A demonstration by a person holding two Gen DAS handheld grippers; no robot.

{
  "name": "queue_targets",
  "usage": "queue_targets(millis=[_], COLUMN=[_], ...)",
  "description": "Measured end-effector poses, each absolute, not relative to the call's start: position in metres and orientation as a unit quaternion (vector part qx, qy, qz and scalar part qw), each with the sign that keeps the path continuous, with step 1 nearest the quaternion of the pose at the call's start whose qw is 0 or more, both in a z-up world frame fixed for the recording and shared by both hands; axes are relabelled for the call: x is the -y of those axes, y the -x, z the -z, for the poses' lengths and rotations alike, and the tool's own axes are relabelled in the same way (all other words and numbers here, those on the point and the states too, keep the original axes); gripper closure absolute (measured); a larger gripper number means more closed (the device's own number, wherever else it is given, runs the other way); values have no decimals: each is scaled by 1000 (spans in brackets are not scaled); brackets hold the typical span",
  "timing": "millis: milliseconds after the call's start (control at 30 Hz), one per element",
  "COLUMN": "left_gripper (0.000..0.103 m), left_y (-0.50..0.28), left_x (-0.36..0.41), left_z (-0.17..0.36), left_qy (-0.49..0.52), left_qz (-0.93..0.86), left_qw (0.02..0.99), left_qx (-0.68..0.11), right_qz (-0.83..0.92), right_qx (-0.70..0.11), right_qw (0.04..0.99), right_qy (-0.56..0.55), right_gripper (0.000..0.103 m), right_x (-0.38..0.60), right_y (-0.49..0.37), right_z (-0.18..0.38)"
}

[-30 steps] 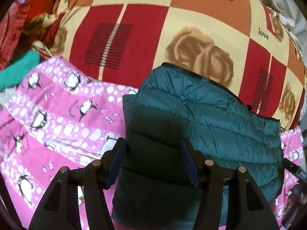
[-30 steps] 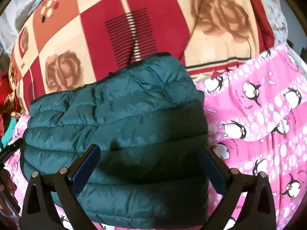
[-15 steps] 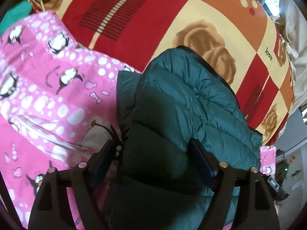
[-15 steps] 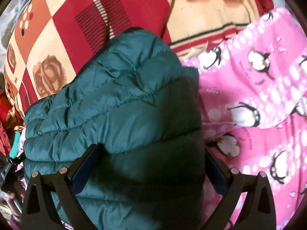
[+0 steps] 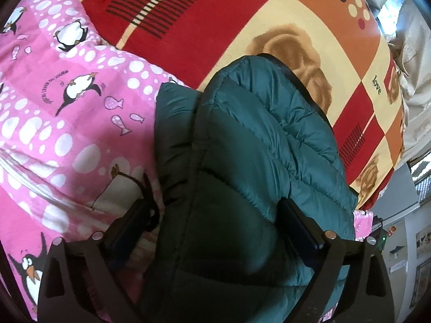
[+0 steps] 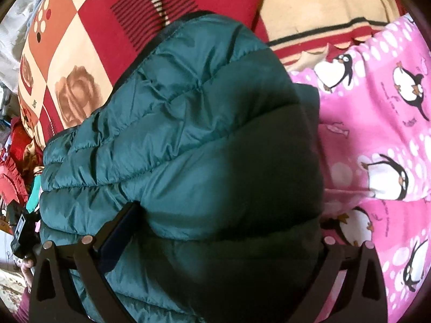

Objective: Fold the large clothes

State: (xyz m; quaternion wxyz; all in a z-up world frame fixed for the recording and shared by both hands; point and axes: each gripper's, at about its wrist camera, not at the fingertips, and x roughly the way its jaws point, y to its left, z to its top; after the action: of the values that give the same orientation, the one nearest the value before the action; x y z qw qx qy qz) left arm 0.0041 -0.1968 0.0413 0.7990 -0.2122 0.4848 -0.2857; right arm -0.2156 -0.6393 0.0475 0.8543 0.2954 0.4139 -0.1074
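A folded teal puffer jacket [image 5: 269, 140] lies on the bed, half on a pink penguin blanket [image 5: 67, 102] and half on a red and cream rose blanket [image 5: 215, 27]. My left gripper [image 5: 216, 222] is open wide and low over the jacket's near left corner. Its left finger [image 5: 132, 223] is over the pink blanket and its right finger [image 5: 299, 223] rests against the quilting. My right gripper [image 6: 219, 228] is open just as wide over the jacket [image 6: 188, 107] at its near right part. The puffy fabric bulges up between the jaws and hides the right fingertip.
The pink penguin blanket [image 6: 377, 134] spreads to the right of the jacket. Red clothes [image 6: 16, 161] are heaped at the far left. A hand [image 6: 27, 263] with the other gripper shows at that edge. Grey cloth [image 5: 412, 53] and a wall [image 5: 404, 255] lie to the right.
Both grippers have sunk closer onto the jacket, which now fills more of each view. The left jaws have spread wider than a second ago. The right jaws kept their width.
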Motion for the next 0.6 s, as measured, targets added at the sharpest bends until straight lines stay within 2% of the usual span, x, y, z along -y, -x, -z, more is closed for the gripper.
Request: queue_targets(millis=[133,200,267,300,367,467,600], left_gripper=[23,27,48,50,62,75,89], left_y=[-3,-2,0,1,5,10,19], left_x=[201,202,202,204,208,214,216], left_z=[-42,-42,-44,-46,-49,-55,-69], left_qy=[208,210,220,220,210,203,203], left_qz=[279,281,296,296,293,283,280], left_qw=[804,804,799,800,807,816,819], left_qx=[-482,-480,-475,-474,-467,-462,-457], right_qz=[98,92,89,89,91,86,77], right_qx=[-419,-419,-418,-417,-415,-411,-413], right_qw=[851,849,849,850,852,859,867], right_qy=[-301,-309,-311,-309,-305,-293,-269], right_gripper=[0,0,0,0,0,11,39], right_x=[641,643,641,640,637,632,620], right_y=[212,211,208,208,208,213,218], right_z=[-44,-40,-39,-40,-41,-47,-63])
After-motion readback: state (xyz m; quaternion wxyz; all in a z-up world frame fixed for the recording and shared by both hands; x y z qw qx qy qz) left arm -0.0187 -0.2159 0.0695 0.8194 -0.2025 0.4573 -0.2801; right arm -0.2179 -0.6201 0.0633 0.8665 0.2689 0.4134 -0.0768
